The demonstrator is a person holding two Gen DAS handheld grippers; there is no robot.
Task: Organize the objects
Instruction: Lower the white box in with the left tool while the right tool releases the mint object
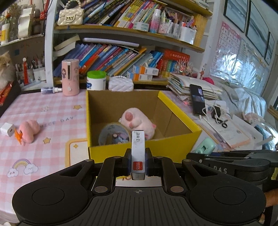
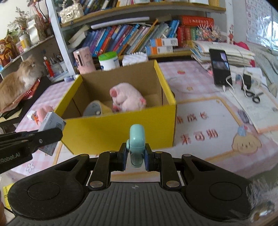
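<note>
Left gripper point(image 1: 138, 160) clamps a staple box point(image 1: 138, 153) upright between its jaws, just short of the yellow box point(image 1: 180, 107). Right gripper point(image 2: 136, 154) grips a teal stapler point(image 2: 137, 144) before the same box's front wall.

You are at a table with a pink checked cloth point(image 1: 52, 111) on it. Behind it stands a wooden bookshelf point(image 1: 125, 31) full of bright books. A fluffy cat point(image 2: 19, 80) sits on the left side. On the right wall hang a pink letter chart point(image 1: 227, 41) and dark framed pictures point(image 1: 238, 13). Soft daylight fills the room.
</note>
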